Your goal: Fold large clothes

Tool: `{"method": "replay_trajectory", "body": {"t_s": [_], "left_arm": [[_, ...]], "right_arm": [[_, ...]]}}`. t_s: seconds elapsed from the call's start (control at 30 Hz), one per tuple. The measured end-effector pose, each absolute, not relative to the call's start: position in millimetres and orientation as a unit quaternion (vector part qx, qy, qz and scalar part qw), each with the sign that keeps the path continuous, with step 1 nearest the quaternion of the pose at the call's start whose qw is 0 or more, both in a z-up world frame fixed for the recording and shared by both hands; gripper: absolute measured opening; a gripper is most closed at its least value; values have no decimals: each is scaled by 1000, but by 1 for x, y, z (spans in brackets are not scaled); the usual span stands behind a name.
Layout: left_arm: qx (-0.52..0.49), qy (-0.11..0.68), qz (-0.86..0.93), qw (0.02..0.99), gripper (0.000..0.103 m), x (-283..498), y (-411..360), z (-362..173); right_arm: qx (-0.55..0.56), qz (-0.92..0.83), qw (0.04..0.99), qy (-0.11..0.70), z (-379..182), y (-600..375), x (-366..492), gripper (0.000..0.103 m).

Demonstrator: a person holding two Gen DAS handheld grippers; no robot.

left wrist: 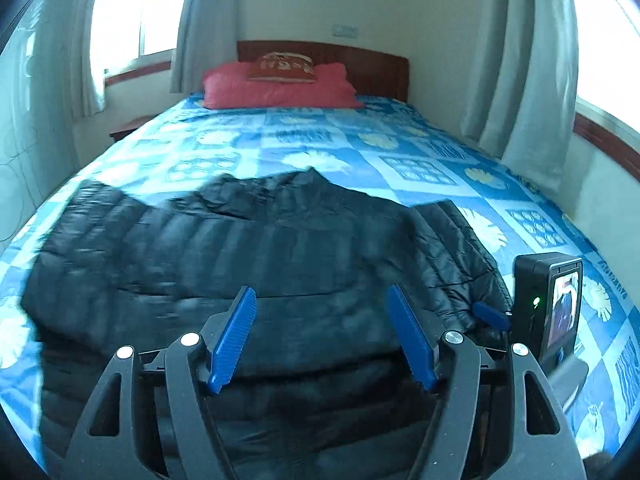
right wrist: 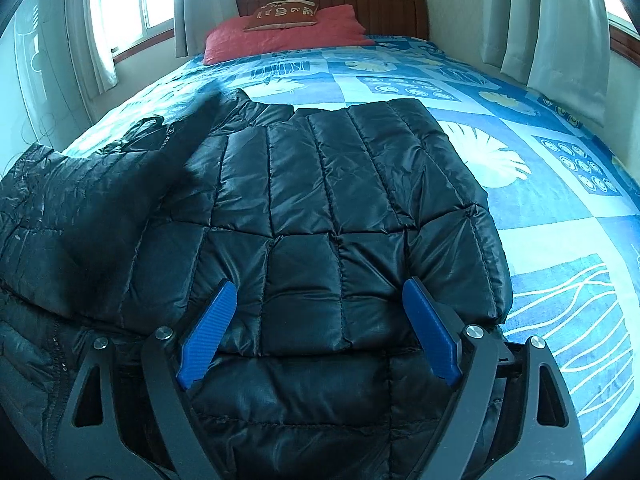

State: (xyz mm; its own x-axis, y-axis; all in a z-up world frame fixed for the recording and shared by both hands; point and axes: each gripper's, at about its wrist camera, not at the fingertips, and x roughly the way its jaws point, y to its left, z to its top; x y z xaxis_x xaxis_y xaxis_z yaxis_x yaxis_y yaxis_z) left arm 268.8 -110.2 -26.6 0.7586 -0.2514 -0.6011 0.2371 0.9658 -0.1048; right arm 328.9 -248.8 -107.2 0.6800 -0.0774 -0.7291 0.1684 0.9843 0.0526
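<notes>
Blue patterned bed [right wrist: 540,216] under black puffer jacket [right wrist: 320,208]. Left gripper [left wrist: 324,336] and right gripper [right wrist: 320,328] both spread wide, gripping nothing. Risk: slick quilted fabric sliding, undoing folded right side.

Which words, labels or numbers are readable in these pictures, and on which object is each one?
None can be read with certainty.
Brown cushion: pale printed characters, too blurred to read.
Blue bedspread: small print at its right edge, blurred, unreadable.
Black puffer jacket: no label visible.
</notes>
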Motion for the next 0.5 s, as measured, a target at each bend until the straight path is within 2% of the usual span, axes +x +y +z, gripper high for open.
{"method": "replay_trajectory", "body": {"t_s": [0.33,0.47,0.5], "left_arm": [[-13,299,-1,954,69,250,40,-32],[-49,317,43,946,69,255,89,-42],[-56,319,49,945,69,256,98,-45]], "right_arm": [[60,-42,929,362,-50,-221,313,85],[52,-28,906,420,-74,-202,354,84],[61,-24,898,435,-83,-200,362,76]]}}
